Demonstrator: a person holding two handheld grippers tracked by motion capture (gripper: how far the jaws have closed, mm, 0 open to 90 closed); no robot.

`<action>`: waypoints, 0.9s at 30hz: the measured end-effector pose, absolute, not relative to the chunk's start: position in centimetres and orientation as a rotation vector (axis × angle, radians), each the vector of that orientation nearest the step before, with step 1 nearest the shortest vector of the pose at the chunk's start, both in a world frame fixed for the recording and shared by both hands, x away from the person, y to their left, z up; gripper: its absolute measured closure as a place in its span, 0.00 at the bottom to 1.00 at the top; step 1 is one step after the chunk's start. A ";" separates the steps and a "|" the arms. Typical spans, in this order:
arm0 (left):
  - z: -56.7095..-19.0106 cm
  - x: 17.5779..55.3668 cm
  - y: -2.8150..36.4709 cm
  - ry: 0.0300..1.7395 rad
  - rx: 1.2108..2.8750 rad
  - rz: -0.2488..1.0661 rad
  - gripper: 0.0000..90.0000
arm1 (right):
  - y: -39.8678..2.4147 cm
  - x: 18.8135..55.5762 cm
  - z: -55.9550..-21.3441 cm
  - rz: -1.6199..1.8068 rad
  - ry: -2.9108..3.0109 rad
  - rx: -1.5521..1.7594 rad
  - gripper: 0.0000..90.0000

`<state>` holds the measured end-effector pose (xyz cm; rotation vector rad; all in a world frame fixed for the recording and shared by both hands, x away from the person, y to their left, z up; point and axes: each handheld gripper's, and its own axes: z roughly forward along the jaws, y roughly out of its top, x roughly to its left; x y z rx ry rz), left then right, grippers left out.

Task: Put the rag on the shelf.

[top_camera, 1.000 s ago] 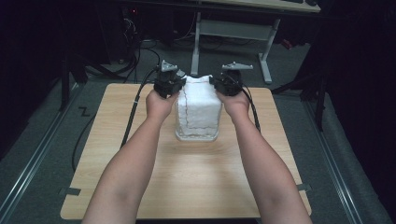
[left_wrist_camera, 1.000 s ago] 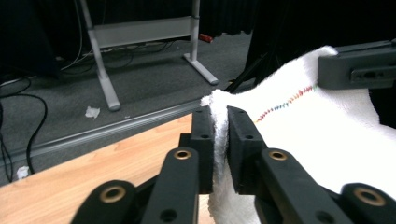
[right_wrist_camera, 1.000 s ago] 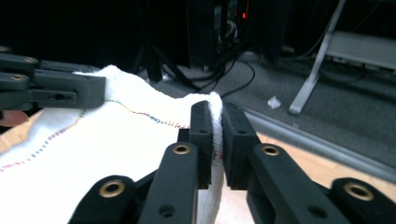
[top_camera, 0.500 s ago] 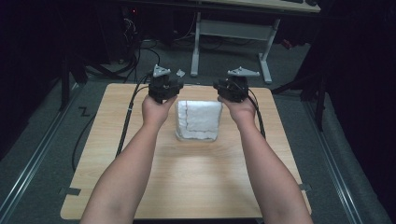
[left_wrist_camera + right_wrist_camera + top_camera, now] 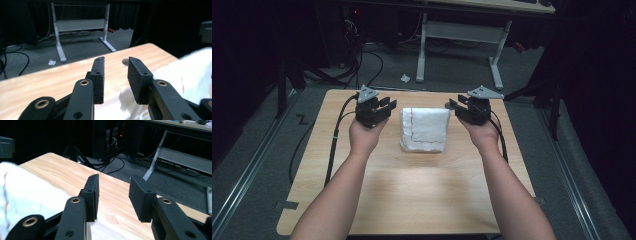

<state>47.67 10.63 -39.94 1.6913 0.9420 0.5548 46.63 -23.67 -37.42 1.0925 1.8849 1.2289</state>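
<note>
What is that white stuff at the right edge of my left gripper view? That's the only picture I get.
Observer: A folded white towel. The high view shows it whole, lying mid-table, with a dark stitched line across it.
Operator: Is anything gripping it?
Observer: No. The left gripper and the right gripper flank it, one on each side. Their jaws have just been opening, and nothing is between them.
Operator: Who moves them?
Observer: A person. From above, the left hand and the right hand each hold one, with the forearms coming in from the near edge.
</note>
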 end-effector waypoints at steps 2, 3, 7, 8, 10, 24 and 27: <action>-40.8 46.8 11.2 0.935 1.712 0.577 0.74 | -24.0 45.6 -37.8 1.230 1.880 1.073 0.66; -41.2 46.4 11.5 0.936 1.718 0.579 0.74 | -24.1 45.2 -37.9 1.228 1.884 1.070 0.66; -42.8 44.7 12.3 0.929 1.733 0.576 0.72 | -24.8 43.3 -38.6 1.260 1.880 1.048 0.64; -43.1 44.2 12.5 0.928 1.737 0.570 0.71 | -24.9 42.8 -38.8 1.269 1.874 1.047 0.64; -43.8 43.3 12.9 0.921 1.740 0.558 0.71 | -25.1 41.9 -39.2 1.274 1.883 1.042 0.62; -48.5 35.8 16.5 0.978 1.806 0.456 0.59 | -24.7 35.4 -45.1 1.129 1.977 1.027 0.68; -49.7 34.5 16.5 0.982 1.846 0.448 0.57 | -24.8 34.1 -47.1 1.104 2.008 1.070 0.65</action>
